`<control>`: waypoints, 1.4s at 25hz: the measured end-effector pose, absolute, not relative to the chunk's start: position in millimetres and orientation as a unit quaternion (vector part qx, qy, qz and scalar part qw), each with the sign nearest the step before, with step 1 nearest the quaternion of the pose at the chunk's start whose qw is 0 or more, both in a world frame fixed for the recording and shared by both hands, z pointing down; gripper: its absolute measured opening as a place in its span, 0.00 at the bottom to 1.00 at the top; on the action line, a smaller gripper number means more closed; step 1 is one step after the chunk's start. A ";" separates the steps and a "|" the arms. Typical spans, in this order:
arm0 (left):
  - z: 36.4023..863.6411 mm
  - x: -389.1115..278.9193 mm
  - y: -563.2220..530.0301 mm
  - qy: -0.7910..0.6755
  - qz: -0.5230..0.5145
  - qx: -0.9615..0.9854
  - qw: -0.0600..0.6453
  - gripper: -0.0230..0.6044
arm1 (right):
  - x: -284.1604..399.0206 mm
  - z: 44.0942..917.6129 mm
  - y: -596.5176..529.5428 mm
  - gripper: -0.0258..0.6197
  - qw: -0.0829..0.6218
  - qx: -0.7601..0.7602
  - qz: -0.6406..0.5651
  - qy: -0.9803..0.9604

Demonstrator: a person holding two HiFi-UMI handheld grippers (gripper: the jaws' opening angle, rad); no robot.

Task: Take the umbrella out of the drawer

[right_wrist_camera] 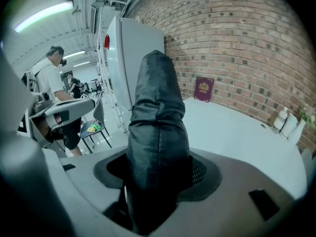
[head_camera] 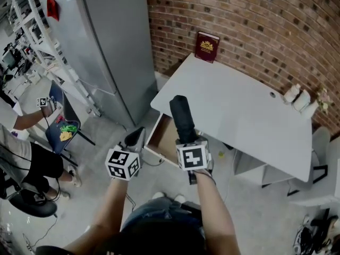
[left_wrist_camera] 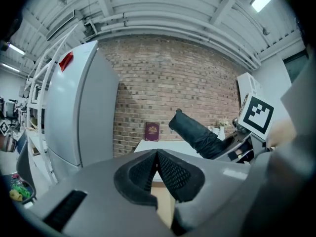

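Observation:
A black folded umbrella [head_camera: 182, 118] sticks up and forward out of my right gripper [head_camera: 187, 138], which is shut on its lower part. It hangs in the air over the open wooden drawer [head_camera: 162, 142] at the near left corner of the white table [head_camera: 239, 105]. In the right gripper view the umbrella [right_wrist_camera: 157, 127] fills the space between the pads of the right gripper [right_wrist_camera: 158, 174]. My left gripper [head_camera: 136, 136] is beside it to the left, shut with nothing in it. In the left gripper view the left gripper [left_wrist_camera: 157, 154] has its pad tips touching, and the umbrella [left_wrist_camera: 197, 132] shows at the right.
A red book [head_camera: 207, 47] leans on the brick wall at the table's back. White bottles [head_camera: 297, 97] stand at its far right. A tall grey fridge [head_camera: 101, 47] rises left of the table. A person [head_camera: 32, 158] and a chair [head_camera: 64, 132] are further left.

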State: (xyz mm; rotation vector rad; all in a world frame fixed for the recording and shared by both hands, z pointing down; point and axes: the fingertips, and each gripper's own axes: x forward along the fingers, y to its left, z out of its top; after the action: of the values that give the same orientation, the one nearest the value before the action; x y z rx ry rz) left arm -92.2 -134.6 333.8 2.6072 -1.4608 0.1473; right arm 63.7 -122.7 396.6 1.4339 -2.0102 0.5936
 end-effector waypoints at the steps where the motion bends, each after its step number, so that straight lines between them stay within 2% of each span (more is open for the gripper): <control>1: 328.8 -94.4 -136.1 -0.485 0.047 0.870 0.072 0.03 | 64.8 386.4 -124.1 0.43 0.288 0.546 0.216 -0.756; 7: 285.1 -104.1 -147.7 -0.472 0.019 0.881 0.038 0.03 | 68.7 323.7 -122.3 0.43 0.229 0.587 0.141 -0.764; 21: 201.3 -93.6 -143.4 -0.427 -0.053 0.902 -0.038 0.03 | 101.5 206.0 -82.7 0.43 0.040 0.655 -0.038 -0.753; 35: 160.1 -84.6 -124.7 -0.396 -0.095 0.907 -0.104 0.03 | 106.1 163.4 -51.9 0.43 0.008 0.668 -0.172 -0.724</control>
State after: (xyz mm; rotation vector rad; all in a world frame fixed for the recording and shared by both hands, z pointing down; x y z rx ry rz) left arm -84.6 -124.7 160.1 3.0565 -1.3344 -0.3197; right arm 106.1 -51.9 163.4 2.0898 -2.2625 -0.5377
